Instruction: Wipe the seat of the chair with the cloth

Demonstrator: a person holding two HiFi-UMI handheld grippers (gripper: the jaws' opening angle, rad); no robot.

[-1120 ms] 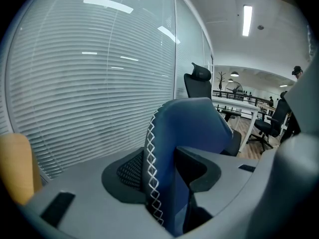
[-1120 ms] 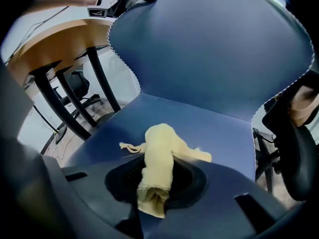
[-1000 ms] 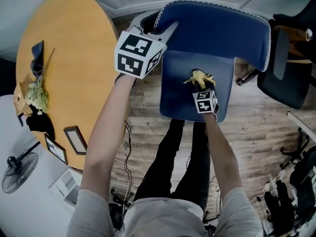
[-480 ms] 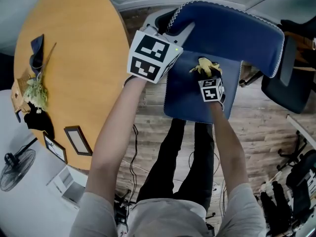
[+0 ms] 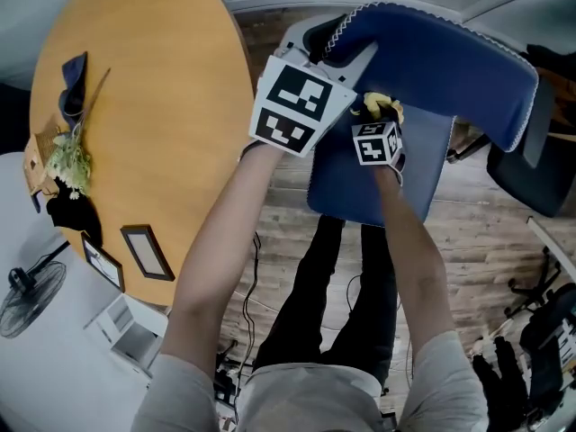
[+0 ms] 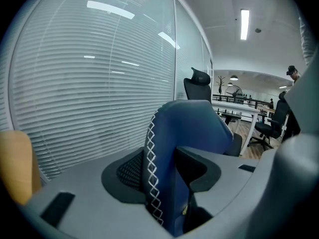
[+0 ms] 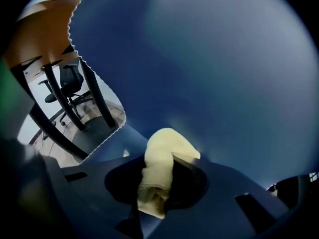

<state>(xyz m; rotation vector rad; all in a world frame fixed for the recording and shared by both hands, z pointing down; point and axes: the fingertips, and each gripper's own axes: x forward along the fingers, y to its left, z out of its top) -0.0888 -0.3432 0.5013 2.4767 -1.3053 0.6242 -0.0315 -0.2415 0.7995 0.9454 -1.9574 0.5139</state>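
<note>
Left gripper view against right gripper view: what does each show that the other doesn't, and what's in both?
Only the left gripper view: the left gripper, its jaws closed on the edge of the chair back, window blinds, and a white desk further off.
Only the right gripper view: the yellow cloth pinched in the right gripper, and dark table legs.
Both: the chair's blue cover with its white-stitched edge, and a slice of the orange tabletop.
</note>
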